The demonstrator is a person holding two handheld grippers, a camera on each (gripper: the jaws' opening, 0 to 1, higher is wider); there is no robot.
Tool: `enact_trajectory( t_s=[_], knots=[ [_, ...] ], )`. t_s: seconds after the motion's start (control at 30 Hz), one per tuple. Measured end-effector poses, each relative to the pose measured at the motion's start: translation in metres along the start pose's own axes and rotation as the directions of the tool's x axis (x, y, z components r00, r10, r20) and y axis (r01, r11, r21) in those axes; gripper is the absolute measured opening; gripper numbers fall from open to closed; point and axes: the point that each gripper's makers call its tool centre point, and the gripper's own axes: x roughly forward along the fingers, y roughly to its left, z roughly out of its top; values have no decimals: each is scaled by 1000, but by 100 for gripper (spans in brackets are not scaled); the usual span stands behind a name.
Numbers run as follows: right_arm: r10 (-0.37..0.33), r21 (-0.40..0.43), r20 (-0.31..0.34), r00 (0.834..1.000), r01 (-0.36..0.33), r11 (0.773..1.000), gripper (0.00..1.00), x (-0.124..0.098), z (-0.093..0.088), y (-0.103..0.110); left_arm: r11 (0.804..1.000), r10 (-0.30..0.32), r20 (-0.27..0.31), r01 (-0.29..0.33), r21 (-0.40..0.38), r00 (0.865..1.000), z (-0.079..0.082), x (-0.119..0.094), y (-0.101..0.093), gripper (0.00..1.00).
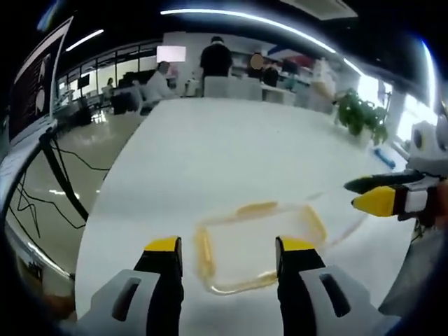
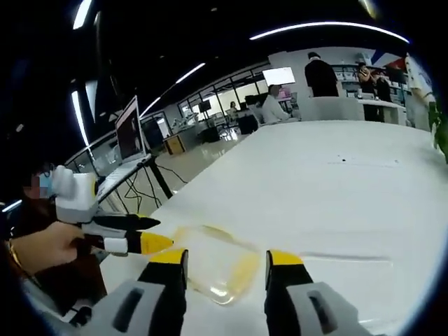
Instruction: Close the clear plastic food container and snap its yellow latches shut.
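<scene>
The clear plastic food container (image 1: 245, 245) lies open on the white table (image 1: 210, 154), with yellow latches (image 1: 256, 208) along its rim. My left gripper (image 1: 228, 246) is open, its jaws standing just short of the container's near edge. The right gripper (image 1: 371, 194) reaches in from the right, beside the container. In the right gripper view, the right gripper (image 2: 225, 257) is open just above the container (image 2: 210, 269). The left gripper (image 2: 147, 233), held by a hand (image 2: 42, 252), comes in from the left. A faint clear sheet (image 2: 350, 273), possibly the lid, lies flat to the right.
The long white table stretches far ahead. A laptop (image 1: 35, 84) on a stand with cables is off the table's left side. A potted plant (image 1: 360, 115) stands at the far right. Several people (image 1: 215, 59) are at desks beyond the far end.
</scene>
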Motion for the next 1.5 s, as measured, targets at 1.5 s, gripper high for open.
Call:
enact_trajectory(
  t_s=[1.5],
  knots=[
    [-154, -145, -64, 986, 143, 979, 11, 41, -46, -18, 998, 55, -38, -54, 13, 998, -25, 26, 20, 21]
  ],
)
